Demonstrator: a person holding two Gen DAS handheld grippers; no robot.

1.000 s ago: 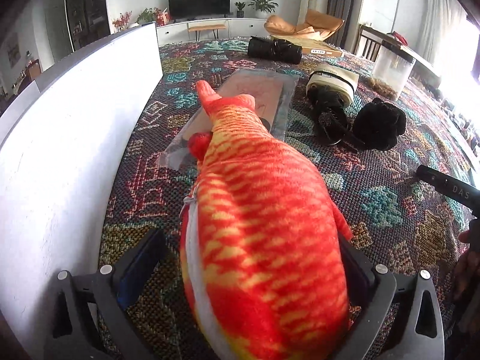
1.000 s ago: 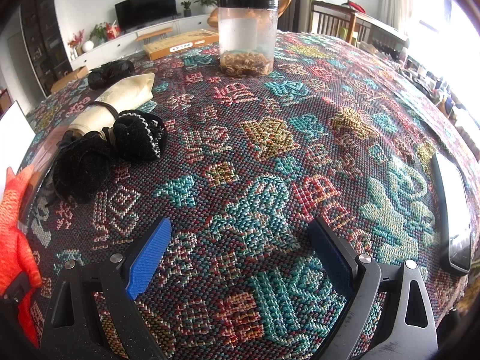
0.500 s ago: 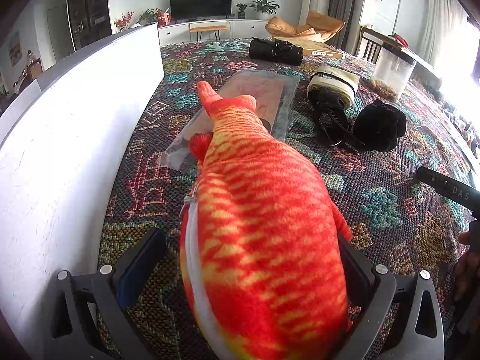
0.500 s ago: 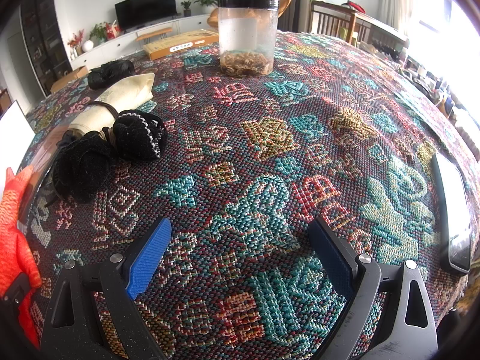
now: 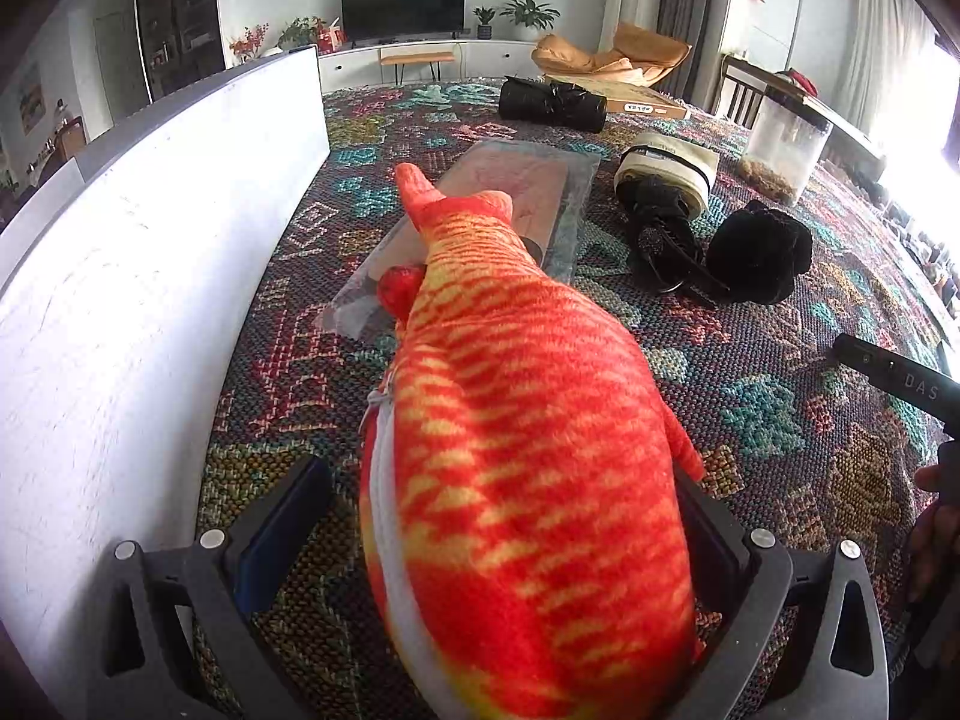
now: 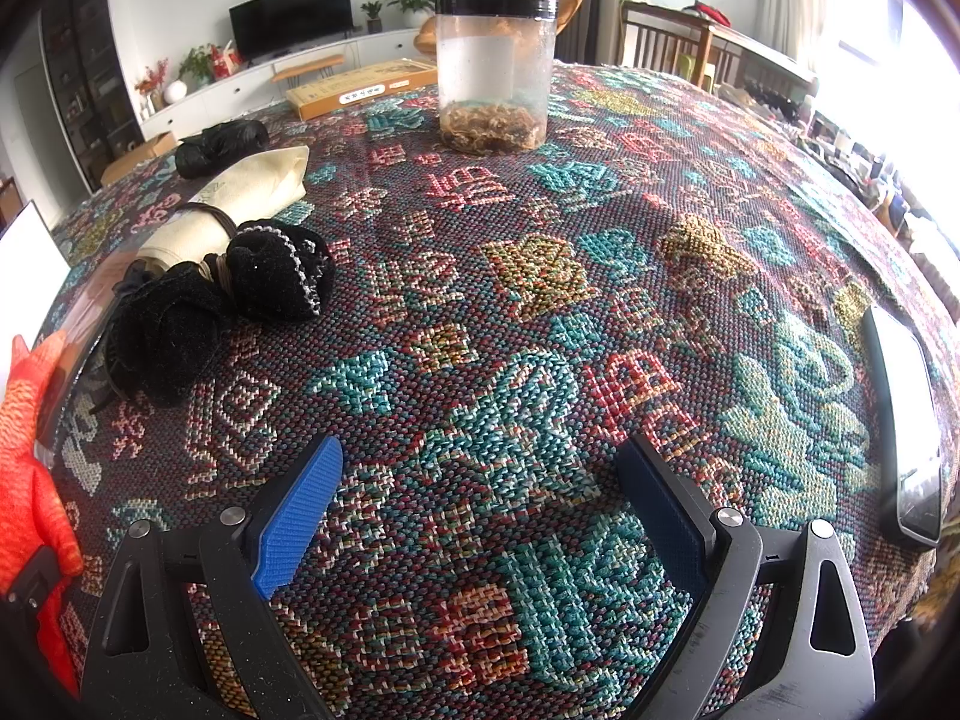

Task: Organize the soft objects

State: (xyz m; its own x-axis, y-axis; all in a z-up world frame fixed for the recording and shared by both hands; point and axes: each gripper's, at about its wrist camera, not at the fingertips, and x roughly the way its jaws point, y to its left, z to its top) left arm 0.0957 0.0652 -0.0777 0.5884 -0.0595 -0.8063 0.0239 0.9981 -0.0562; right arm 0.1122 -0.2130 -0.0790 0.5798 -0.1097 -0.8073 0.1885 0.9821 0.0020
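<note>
The left gripper (image 5: 498, 546) is wide apart around the fat orange fish toy (image 5: 516, 450), which lies on the desk (image 5: 780, 396) beside a white board (image 5: 150, 276), while the right gripper (image 6: 480, 516) is spread apart and holds nothing.

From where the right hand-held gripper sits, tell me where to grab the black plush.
Grip the near rounded lobe of the black plush, coming from its bare front-right side. The pouch and cord crowd its far side. The right hand-held gripper is open and empty.
</note>
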